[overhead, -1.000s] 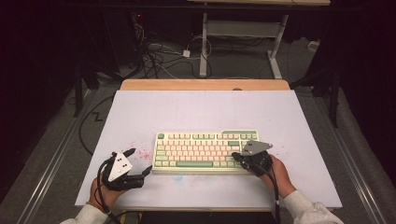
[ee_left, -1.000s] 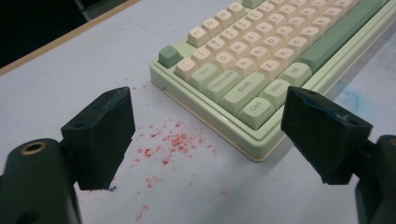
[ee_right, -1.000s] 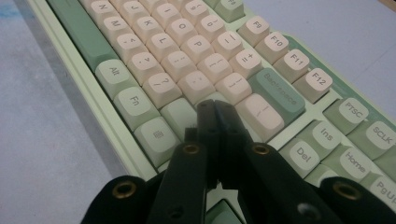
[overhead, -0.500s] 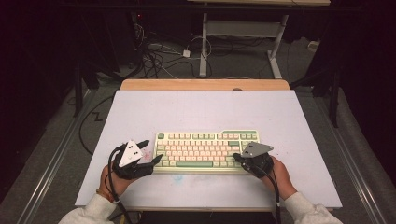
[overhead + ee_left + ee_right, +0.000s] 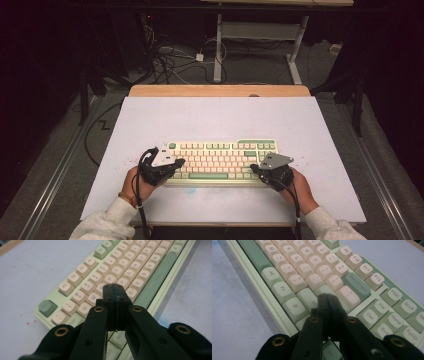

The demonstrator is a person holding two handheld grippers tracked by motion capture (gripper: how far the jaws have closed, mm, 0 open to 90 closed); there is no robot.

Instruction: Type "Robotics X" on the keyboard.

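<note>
A: Where did the keyboard sit?

B: Flat on the bench, near the person's edge, approx. centred. Long axis ran side to side across the high view; key rows faced the person, spacebar edge nearest them.

A: And the tools rel. to it?

B: One at each end. Left tool was over the left-end keys, tip pointing right and slightly away, i.e. along the long axis. In the left gripper view its tip hung over the letter keys near the left end. Couldn't tell if it touched a cap.

A: Jaws?

B: Had just been closing; they stood pressed together, nothing between them.

A: Right side?

B: Right tool sat at the right end's front corner, jaws also together and empty; the right gripper view put its tip by the Shift/Enter area.

A: Which was nearer for a keypress?

B: Each nearest its own half, prob. The left looked set to poke downward.
</note>
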